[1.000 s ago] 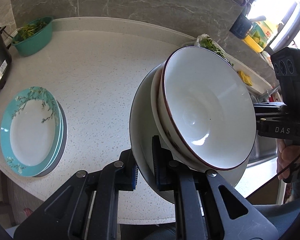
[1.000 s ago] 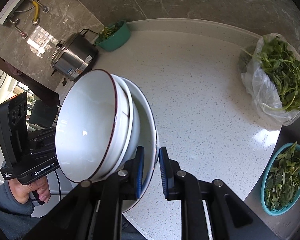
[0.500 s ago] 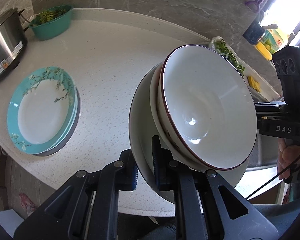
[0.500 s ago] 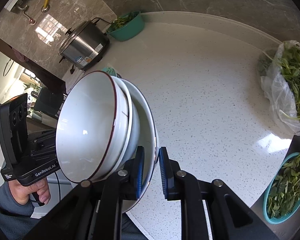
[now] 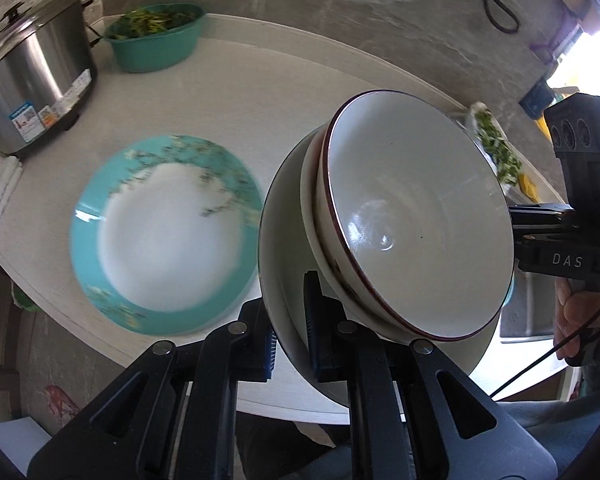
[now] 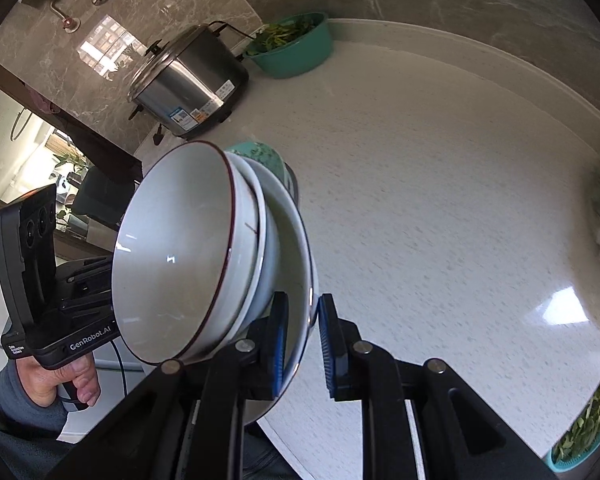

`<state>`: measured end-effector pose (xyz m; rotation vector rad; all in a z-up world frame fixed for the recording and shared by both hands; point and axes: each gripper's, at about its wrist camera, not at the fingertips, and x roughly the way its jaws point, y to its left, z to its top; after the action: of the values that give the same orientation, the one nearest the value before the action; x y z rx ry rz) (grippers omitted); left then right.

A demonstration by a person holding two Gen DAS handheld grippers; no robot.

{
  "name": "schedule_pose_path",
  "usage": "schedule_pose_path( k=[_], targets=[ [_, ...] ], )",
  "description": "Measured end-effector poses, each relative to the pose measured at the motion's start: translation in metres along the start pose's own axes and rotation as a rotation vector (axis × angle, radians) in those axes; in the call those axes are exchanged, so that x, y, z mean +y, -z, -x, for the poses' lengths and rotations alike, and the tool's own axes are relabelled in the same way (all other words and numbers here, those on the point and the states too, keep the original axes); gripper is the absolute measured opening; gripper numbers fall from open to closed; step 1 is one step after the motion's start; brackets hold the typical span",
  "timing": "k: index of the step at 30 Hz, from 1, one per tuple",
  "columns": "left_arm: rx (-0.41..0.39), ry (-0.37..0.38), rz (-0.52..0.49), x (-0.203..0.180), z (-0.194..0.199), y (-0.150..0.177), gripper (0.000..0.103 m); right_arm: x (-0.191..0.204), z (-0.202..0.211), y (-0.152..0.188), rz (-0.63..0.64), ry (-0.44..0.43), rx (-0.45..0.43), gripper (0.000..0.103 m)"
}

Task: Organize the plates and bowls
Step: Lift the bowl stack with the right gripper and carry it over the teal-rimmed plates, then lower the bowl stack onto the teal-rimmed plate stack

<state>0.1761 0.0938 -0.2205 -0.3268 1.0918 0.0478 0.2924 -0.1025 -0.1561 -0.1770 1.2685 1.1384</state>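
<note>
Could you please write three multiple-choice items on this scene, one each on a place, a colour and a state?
1. Where does the rice cooker stand?
A. beside the basin of greens
B. on the turquoise plates
C. in a sink

2. What colour is the top bowl's rim line in the stack of bowls?
A. blue
B. dark red
C. gold

3. How is the stack held?
A. resting flat on the counter
B. by one hand-held gripper
C. clamped by the left hand-held gripper and the right hand-held gripper, tilted

Answers: 1 A, they stand side by side at the wall; 2 B, a dark red line rings it; 3 C, both pinch the outer bowl's rim.
</note>
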Motion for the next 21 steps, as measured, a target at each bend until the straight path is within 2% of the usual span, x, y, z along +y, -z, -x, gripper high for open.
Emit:
schedule_pose_path(
  k=[9, 21],
  targets=[
    [0.016, -0.011, 0.007, 0.103, -0.002, -0.019, 0.009, 0.043, -0.064, -0.049, -0.002, -0.006, 0.013, 0.018],
    [0.059, 0.015, -0.006, 0.183, -0.054, -0.031, 0.009, 0.054, -0.134, -0.069, -0.032, 0.027, 0.049, 0.018]
  ],
)
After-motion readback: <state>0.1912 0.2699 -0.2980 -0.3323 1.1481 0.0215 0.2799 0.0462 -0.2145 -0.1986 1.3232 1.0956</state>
